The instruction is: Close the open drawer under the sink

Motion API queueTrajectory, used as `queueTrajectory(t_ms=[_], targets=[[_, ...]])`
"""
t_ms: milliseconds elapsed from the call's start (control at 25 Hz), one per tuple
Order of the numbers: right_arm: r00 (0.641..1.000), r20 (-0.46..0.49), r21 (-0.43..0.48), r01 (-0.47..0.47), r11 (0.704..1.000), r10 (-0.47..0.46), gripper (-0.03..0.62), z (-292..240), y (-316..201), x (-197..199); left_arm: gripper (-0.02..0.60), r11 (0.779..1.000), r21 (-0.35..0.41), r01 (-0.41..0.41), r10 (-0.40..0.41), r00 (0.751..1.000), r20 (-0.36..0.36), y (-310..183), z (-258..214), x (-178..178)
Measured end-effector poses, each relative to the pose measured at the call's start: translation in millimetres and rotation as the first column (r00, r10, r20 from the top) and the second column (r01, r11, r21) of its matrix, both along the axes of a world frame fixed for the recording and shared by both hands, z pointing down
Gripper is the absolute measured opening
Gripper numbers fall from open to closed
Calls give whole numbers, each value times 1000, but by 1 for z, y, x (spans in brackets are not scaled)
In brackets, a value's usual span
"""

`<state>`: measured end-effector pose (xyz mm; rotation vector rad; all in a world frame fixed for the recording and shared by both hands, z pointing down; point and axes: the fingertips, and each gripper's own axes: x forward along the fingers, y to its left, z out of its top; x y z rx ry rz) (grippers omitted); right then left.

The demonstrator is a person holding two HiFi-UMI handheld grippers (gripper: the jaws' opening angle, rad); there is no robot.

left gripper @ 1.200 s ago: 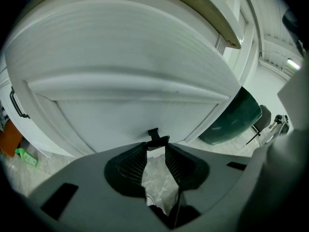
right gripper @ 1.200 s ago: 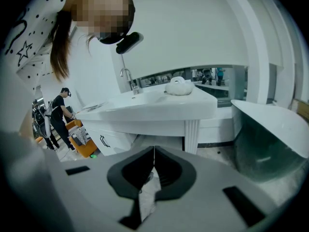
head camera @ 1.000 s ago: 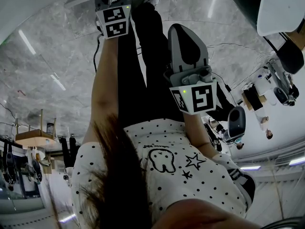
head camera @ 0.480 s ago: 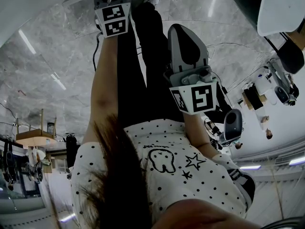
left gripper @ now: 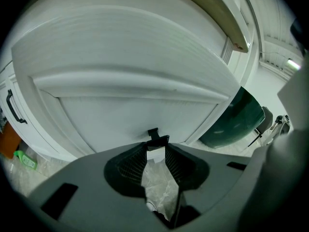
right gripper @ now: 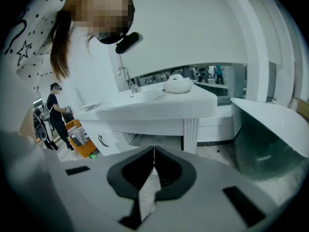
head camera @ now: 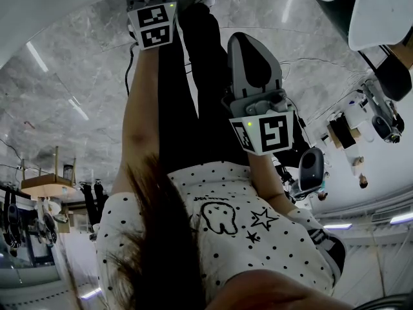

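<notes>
The white drawer front [left gripper: 130,86] fills the left gripper view, slanting close ahead of me. Its small black handle [left gripper: 156,138] sits right at the tips of my left gripper [left gripper: 155,146], whose jaws close on it with a narrow gap between the pads. In the head view the left gripper's marker cube [head camera: 153,26] is up against the white cabinet edge at the top. My right gripper [right gripper: 154,151] hangs back from the cabinet, shut with nothing in it; its marker cube [head camera: 266,133] shows mid-frame beside the person's dark trousers.
A white sink counter [right gripper: 159,105] with a faucet [right gripper: 126,79] lies ahead in the right gripper view. A dark green bin [left gripper: 236,122] stands right of the drawer. A lower cabinet door with a black handle [left gripper: 12,108] is at left. People stand in the background [right gripper: 57,112].
The left gripper has shifted slightly farther toward the cabinet, and the white edge at the top of the head view has moved with it. The right gripper has stayed still.
</notes>
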<state>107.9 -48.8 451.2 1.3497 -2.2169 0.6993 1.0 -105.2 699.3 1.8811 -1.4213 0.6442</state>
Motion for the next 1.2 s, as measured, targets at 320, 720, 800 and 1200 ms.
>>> queueTrajectory(t_ms=[320,720,800,1200], targets=[[1000,-1,-6,4,1000,-4,15,2,-3,-4,118,1000,5,-1,1,1000,1,-3,-1,-5],[1000,3,-14,5,1000,-5,15,6,-8,2,118,1000,11,13,-13,1000,0,-17,0,-2],[1000,4,-15,6,1000,-5,15,6,-8,2,118,1000,13,17,-17,1000,1,-20,-1,-3],[1000,4,-20,2,1000,-2,15,6,-10,6,118,999,20,25,-25,1000,8,-25,-4,-5]])
